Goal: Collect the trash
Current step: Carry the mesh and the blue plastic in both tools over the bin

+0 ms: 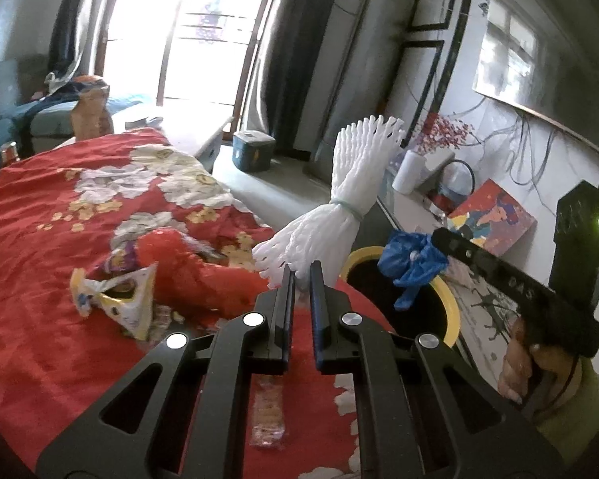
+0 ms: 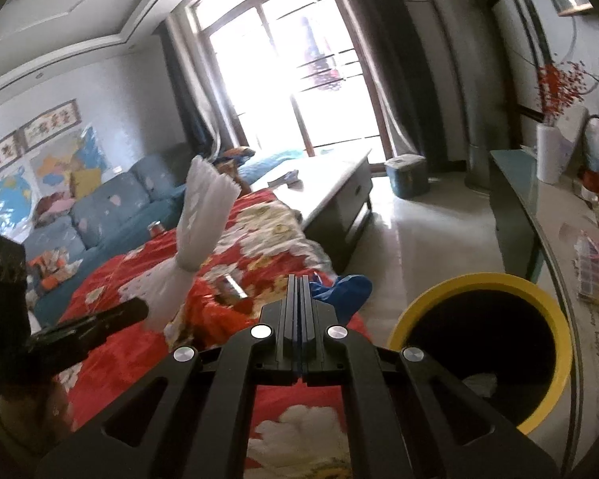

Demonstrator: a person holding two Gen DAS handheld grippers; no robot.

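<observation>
Nearest the left wrist lens: left gripper (image 1: 301, 275), jaws nipped onto the lower fringe of a white foam net bundle (image 1: 339, 195), banded at its waist and fanning up toward one o'clock. Held by one end, probably so the rest hangs free for dropping into the bin. Just beyond, at three o'clock of the bundle's base, a black bin with yellow rim (image 1: 453, 307), mouth open and standing beside the red cloth. Over that rim, a blue plastic bag (image 1: 413, 257) pinched in the right gripper (image 1: 437, 239), carried clear of the tabletop and apparently bound for the same bin.

Still lying on the red floral tabletop cloth (image 1: 40, 239): a crumpled yellow-and-white snack wrapper (image 1: 116, 303) at nine o'clock of the left jaws, a red plastic bag (image 1: 187, 271) behind it, and a clear packet of biscuits (image 1: 268, 415) below the jaws at six o'clock. Judged as more trash yet to collect.

Only from the right wrist: right jaws pressed fully together with a sliver of blue between them, bag bulging out at one o'clock; bin interior visible, something pale at the bottom; blue sofa (image 2: 100, 215) and wall maps at ten o'clock. Only from the left wrist: remaining wrappers, plus the hand (image 1: 527, 355) holding the right tool.
</observation>
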